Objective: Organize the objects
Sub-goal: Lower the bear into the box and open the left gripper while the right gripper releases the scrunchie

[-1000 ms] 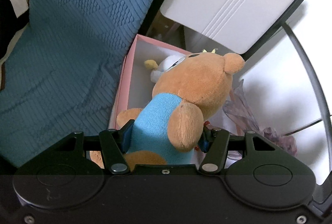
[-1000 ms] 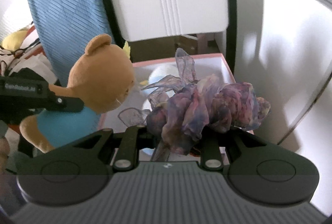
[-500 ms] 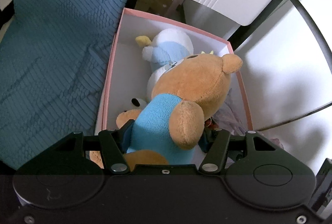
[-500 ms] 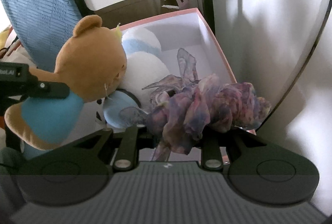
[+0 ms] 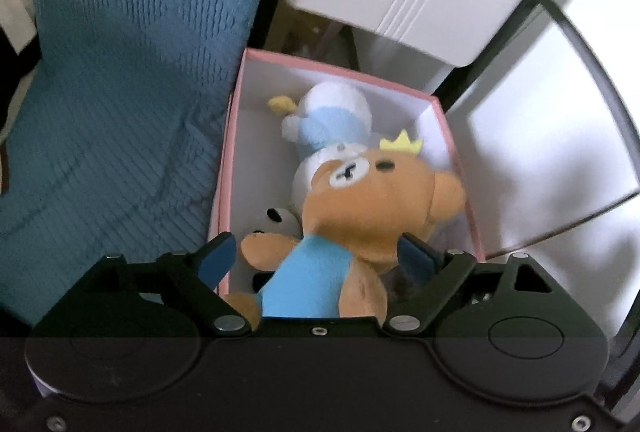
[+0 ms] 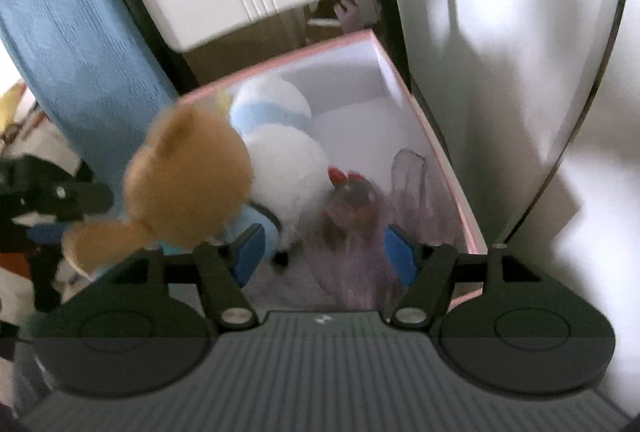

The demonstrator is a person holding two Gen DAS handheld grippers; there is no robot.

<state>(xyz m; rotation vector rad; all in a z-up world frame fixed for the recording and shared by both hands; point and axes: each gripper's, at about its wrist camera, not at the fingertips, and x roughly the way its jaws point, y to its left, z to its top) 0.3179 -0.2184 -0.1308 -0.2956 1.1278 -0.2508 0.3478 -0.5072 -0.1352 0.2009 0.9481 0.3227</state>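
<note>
Bear (image 5: 360, 216) in blue shirt between just-opened left claw (image 5: 318, 256) pads over pink box's (image 5: 226, 167) near end, white plush (image 5: 332, 127) behind it, purple scarf (image 6: 360, 232) lying in box below just-opened right claw (image 6: 324, 252), blue blanket (image 5: 120, 71) left.

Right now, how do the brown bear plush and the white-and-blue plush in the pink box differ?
The brown bear plush is tan with a blue shirt; the white-and-blue plush is white with pale blue bands. The bear sits on top, nearest the cameras, between the open left gripper's fingers; the white one lies beneath, farther back. Both are soft toys in the pink box.
</note>
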